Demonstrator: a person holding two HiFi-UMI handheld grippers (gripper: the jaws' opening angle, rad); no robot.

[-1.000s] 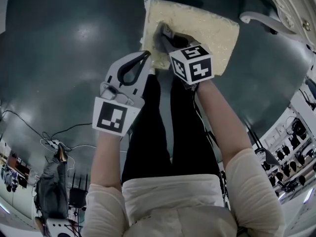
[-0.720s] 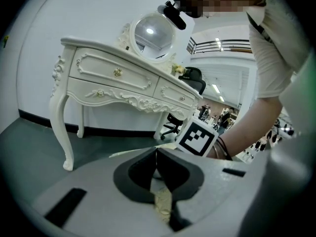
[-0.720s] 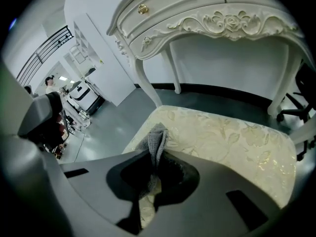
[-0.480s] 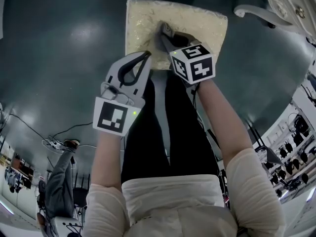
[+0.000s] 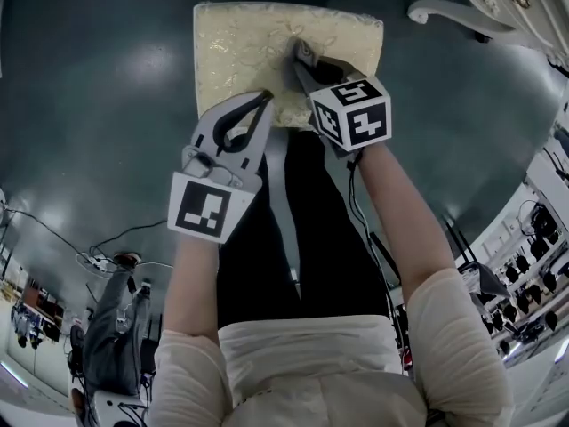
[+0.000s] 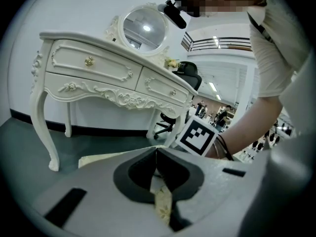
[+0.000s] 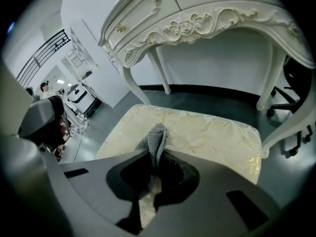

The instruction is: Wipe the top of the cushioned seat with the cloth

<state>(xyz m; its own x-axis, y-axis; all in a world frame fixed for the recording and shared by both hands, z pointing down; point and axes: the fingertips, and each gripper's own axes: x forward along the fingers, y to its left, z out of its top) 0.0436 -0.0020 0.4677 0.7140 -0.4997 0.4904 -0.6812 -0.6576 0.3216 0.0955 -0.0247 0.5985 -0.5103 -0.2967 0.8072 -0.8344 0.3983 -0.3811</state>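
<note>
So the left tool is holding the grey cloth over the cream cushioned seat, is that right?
No, the right tool holds the grey cloth over the cream cushioned seat. The right gripper view shows the cloth pinched between its jaws.

One cream brocade cushioned seat, one grey knitted cloth, two in grey plastic, left gripper and right gripper, one ornate white dressing table

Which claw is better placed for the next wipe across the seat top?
Right. The right claw is shut on the grey cloth and sits over the seat. The left claw is shut with no cloth, at the seat's near edge.
</note>
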